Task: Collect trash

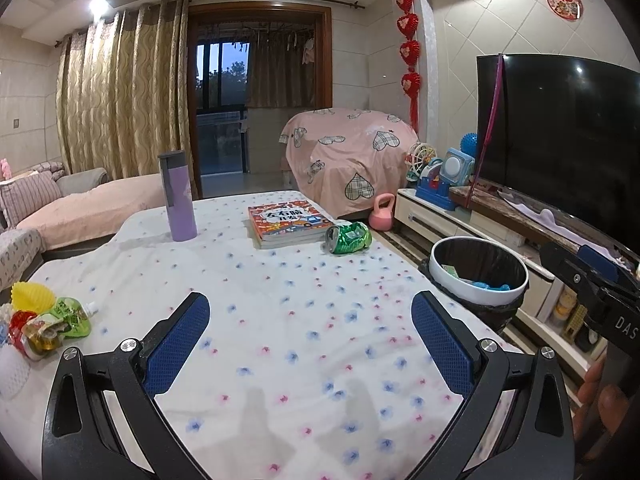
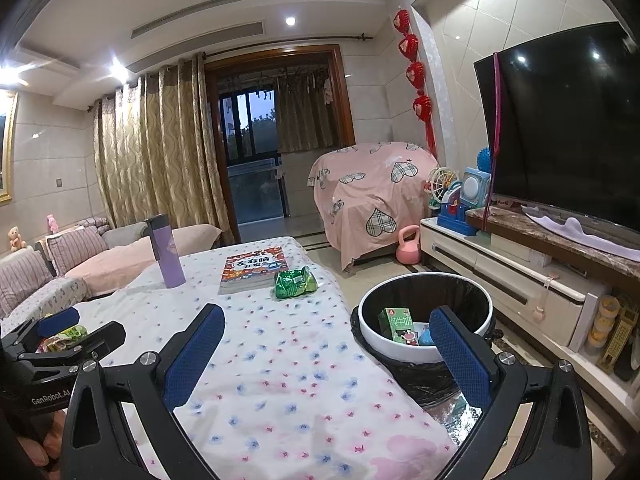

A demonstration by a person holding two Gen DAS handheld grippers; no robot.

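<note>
A crushed green can (image 1: 349, 237) lies on the flowered tablecloth next to a book; it also shows in the right wrist view (image 2: 295, 282). A pile of wrappers and pouches (image 1: 44, 322) lies at the table's left edge. A white trash bin (image 1: 478, 280) with a black liner stands on the floor right of the table; in the right wrist view the bin (image 2: 400, 348) holds a green carton (image 2: 397, 325). My left gripper (image 1: 310, 330) is open and empty over the table's near part. My right gripper (image 2: 326, 344) is open and empty over the table's right edge, beside the bin.
A purple bottle (image 1: 178, 196) and a stack of books (image 1: 286, 220) stand on the table (image 1: 280, 320). A sofa (image 1: 80, 212) is at left, a TV stand (image 1: 480, 228) with a TV and toys at right, and a pink kettlebell (image 1: 382, 211) on the floor.
</note>
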